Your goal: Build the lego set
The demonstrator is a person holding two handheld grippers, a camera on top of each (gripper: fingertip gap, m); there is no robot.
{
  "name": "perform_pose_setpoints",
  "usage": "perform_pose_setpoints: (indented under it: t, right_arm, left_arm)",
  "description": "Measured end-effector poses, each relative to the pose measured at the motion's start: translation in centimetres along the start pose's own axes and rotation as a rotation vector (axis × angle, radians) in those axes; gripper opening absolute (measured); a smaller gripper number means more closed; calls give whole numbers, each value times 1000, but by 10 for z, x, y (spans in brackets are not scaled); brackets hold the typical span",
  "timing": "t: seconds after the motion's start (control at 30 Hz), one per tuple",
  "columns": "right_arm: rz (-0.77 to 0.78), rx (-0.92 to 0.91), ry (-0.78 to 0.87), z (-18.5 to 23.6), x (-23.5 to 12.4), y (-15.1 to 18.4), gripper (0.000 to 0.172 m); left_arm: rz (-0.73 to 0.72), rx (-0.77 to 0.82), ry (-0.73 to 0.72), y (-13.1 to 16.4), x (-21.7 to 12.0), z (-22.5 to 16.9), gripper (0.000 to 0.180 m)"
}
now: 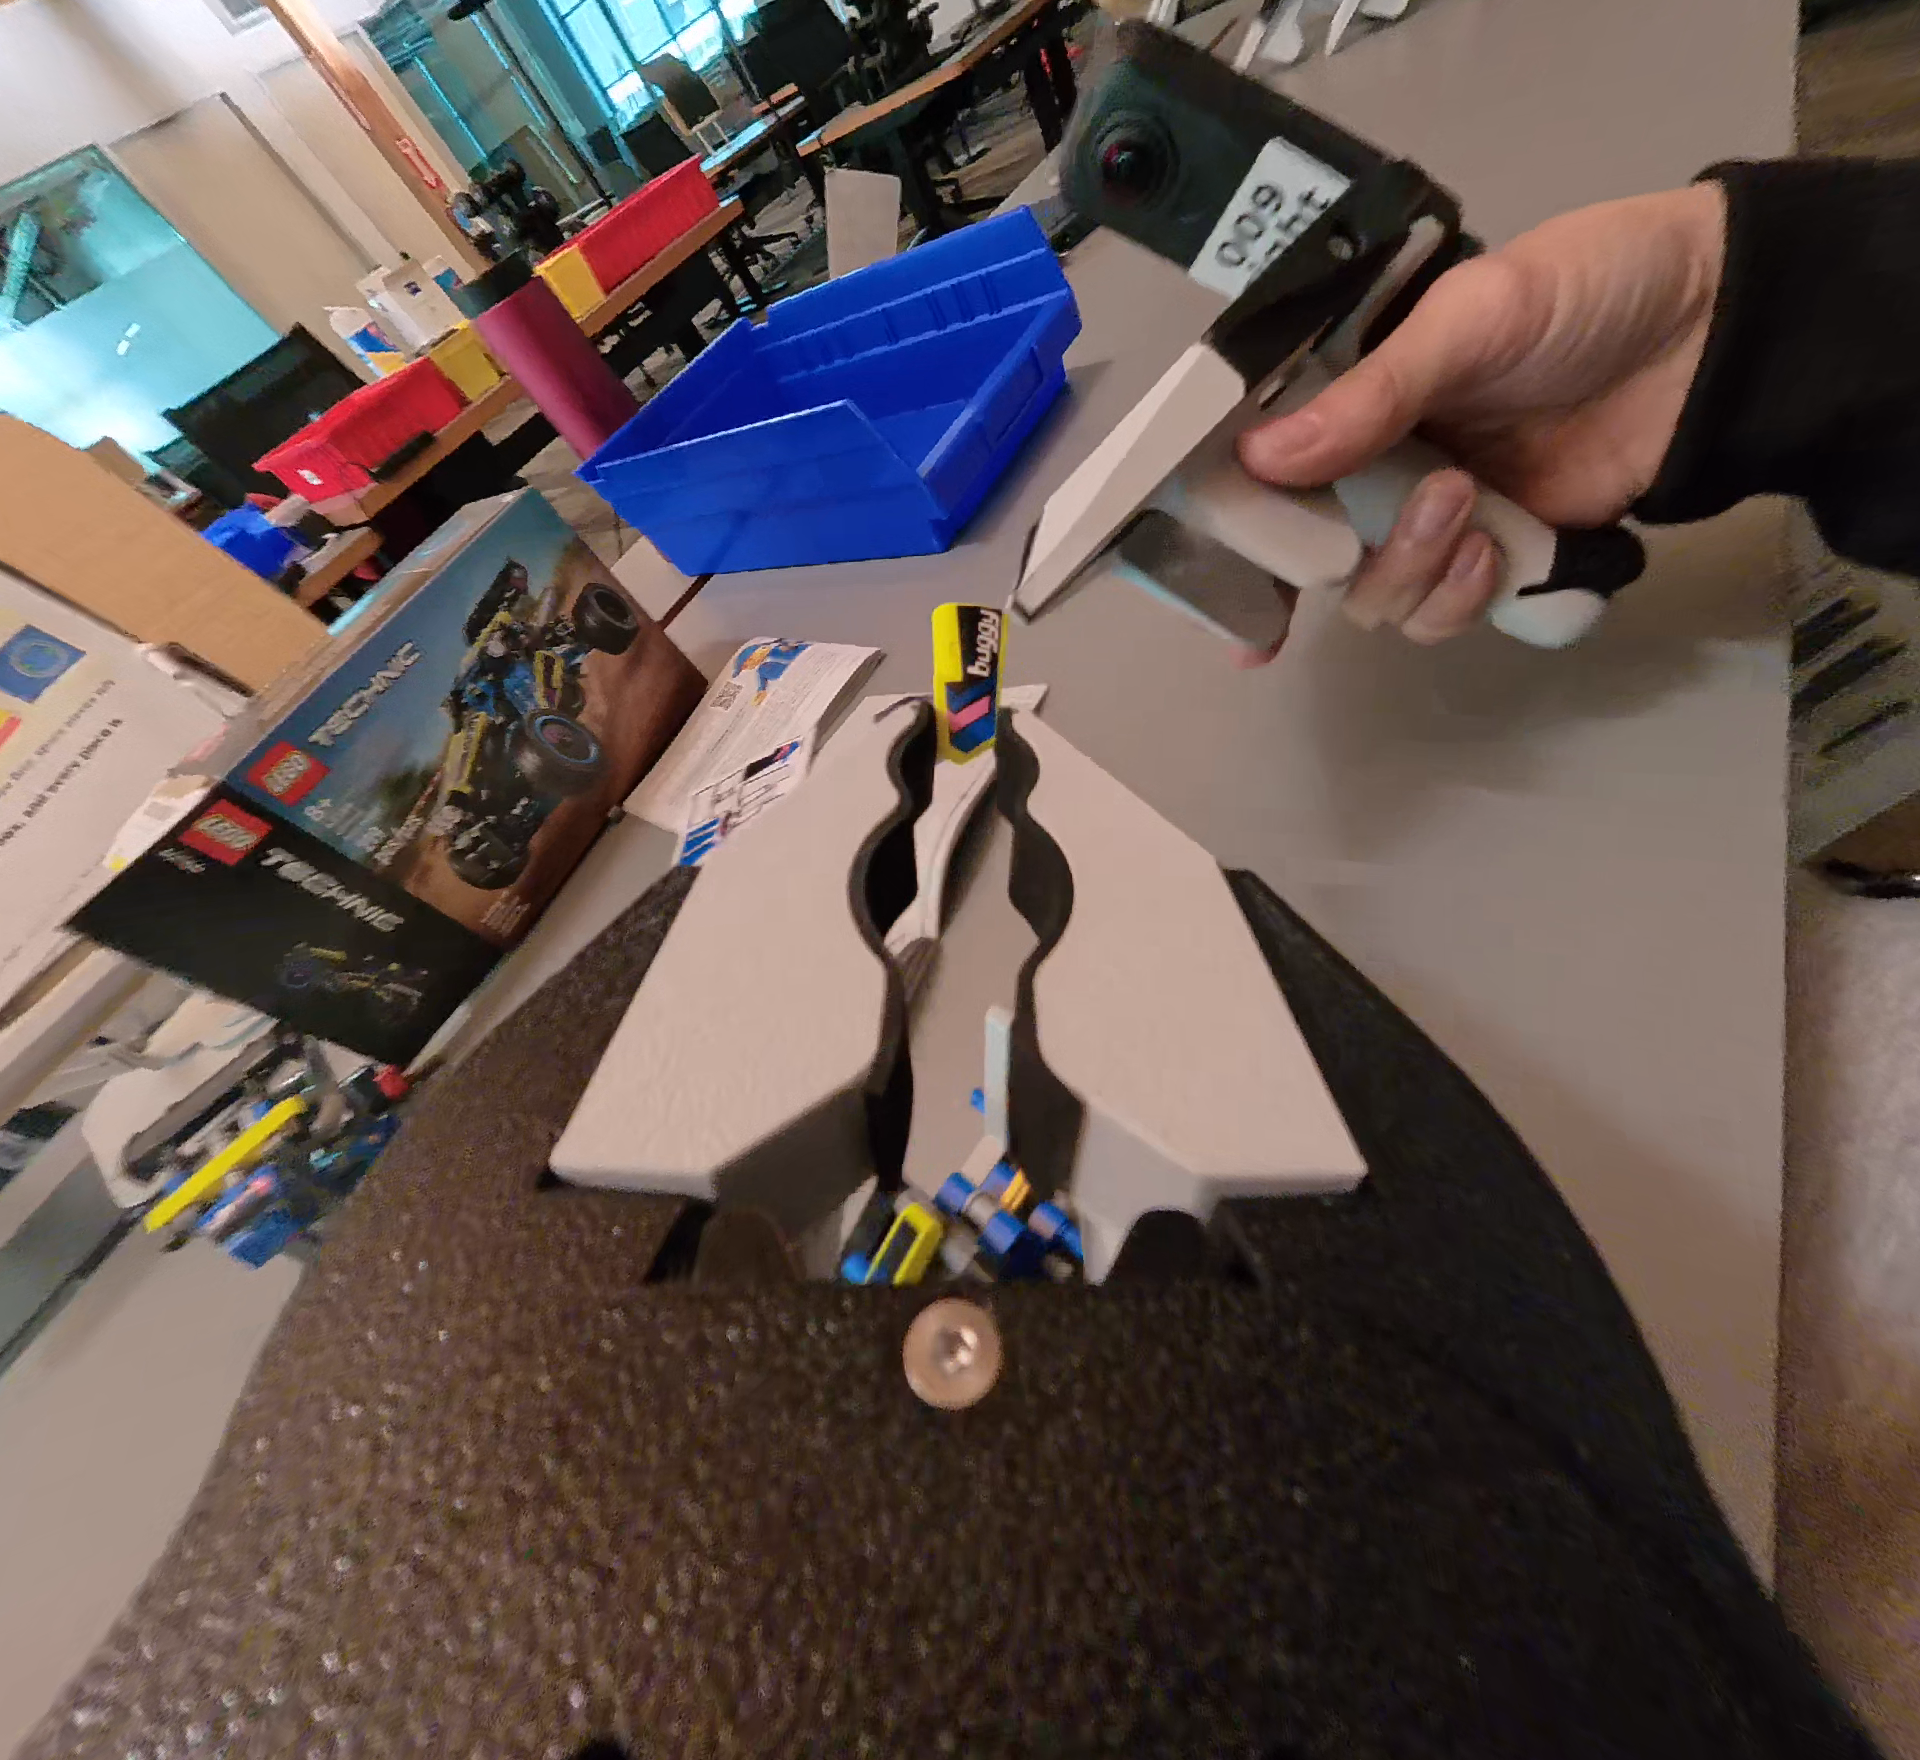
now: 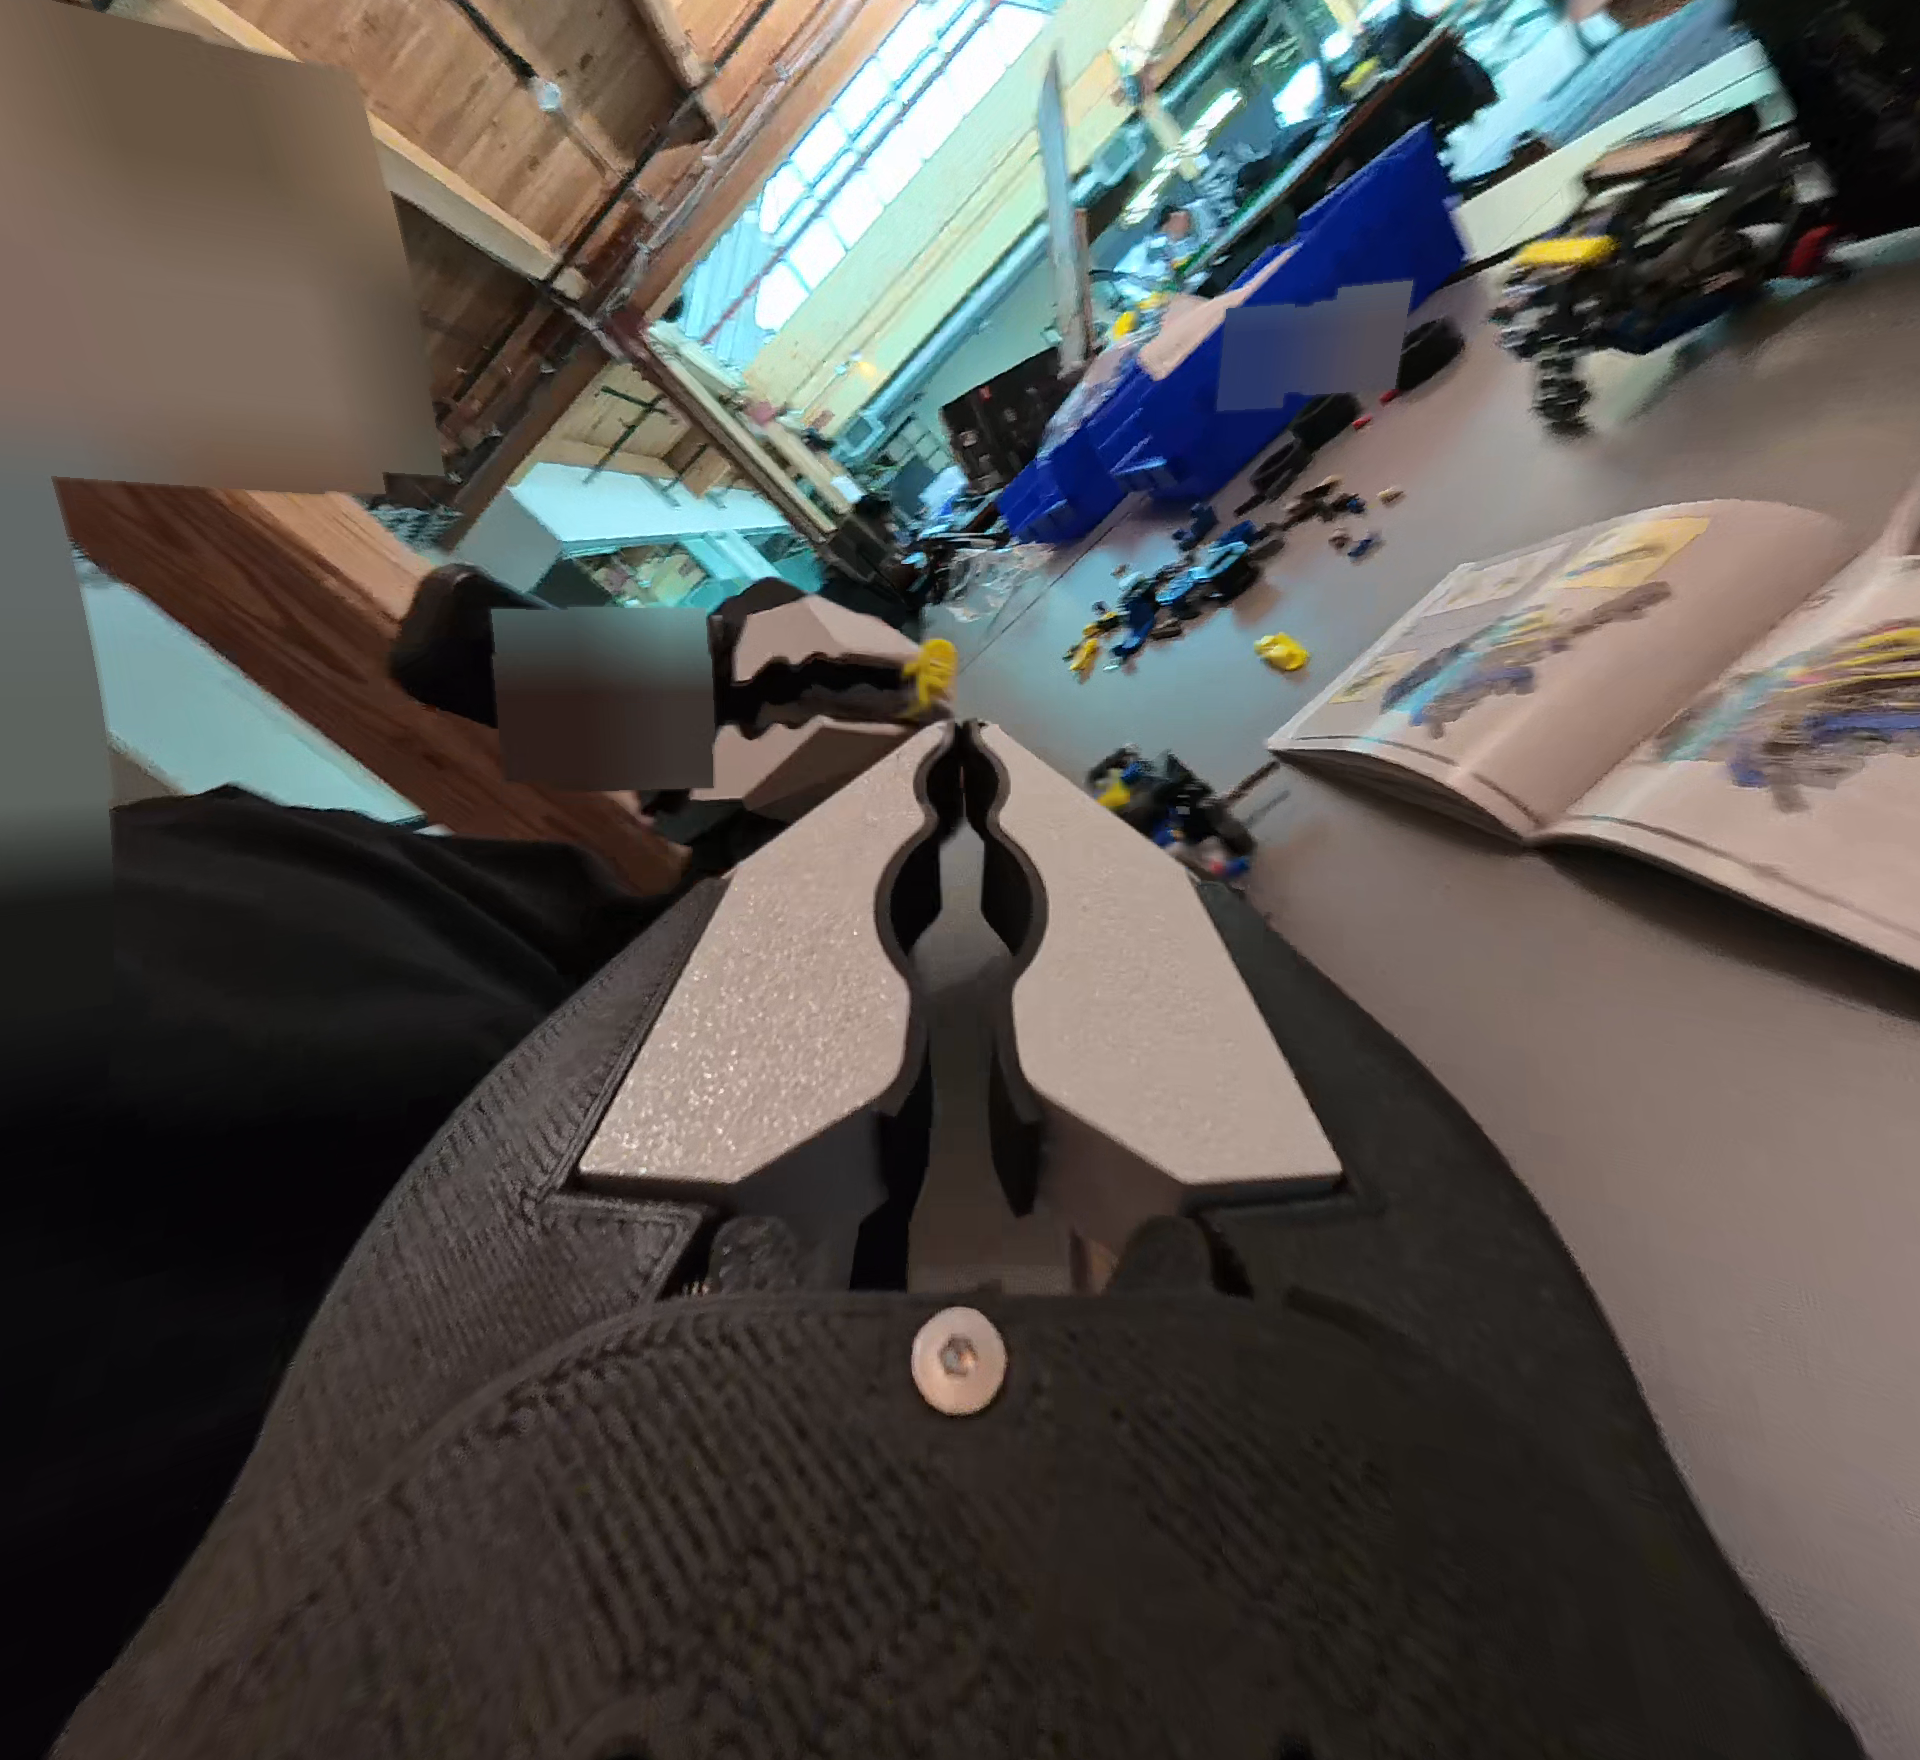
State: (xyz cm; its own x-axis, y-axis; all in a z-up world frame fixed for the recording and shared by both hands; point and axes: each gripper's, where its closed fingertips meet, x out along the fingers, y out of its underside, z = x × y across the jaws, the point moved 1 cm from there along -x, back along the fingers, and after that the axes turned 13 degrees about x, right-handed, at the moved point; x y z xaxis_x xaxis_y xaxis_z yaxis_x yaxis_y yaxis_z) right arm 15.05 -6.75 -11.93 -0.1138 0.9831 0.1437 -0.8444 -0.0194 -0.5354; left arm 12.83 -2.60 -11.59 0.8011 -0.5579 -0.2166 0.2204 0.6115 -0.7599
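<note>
In the left wrist view my left gripper (image 1: 961, 723) is shut on a small yellow panel piece (image 1: 966, 661). The piece stands upright out of the fingertips and carries a black, blue and pink sticker. My right gripper (image 1: 1027, 598), held by a hand (image 1: 1507, 422), has its tips shut right beside the top right corner of the piece. In the right wrist view my right gripper (image 2: 961, 736) has its fingertips together with nothing plain between them. The left gripper (image 2: 831, 671) with the yellow piece (image 2: 930, 671) is just ahead and to the left of them.
A blue bin (image 1: 852, 422), a toy set box (image 1: 436, 754) and a folded leaflet (image 1: 758, 734) lie on the grey table (image 1: 1351, 827). An open instruction book (image 2: 1610, 702), loose blue and yellow bricks (image 2: 1195, 588) and a partly built model (image 2: 1579, 297) are also there. My two grippers' fingertips are within a few centimetres of each other.
</note>
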Motion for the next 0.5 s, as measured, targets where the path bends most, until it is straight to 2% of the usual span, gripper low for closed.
perform_pose_setpoints:
  t: [0.13,0.27,0.37,0.5]
  right_arm:
    - [19,-126,189,-27,-19,-5,0]
    - [59,-263,336,-44,-26,-7,7]
    - [161,-353,500,-67,-31,-2,13]
    - [311,-455,631,-86,-33,9,23]
  left_arm:
    - [79,19,-99,24,-22,33,8]
    - [172,-44,-155,61,-43,68,8]
    - [283,-130,-125,106,-49,83,8]
    - [392,-203,-32,157,-49,81,8]
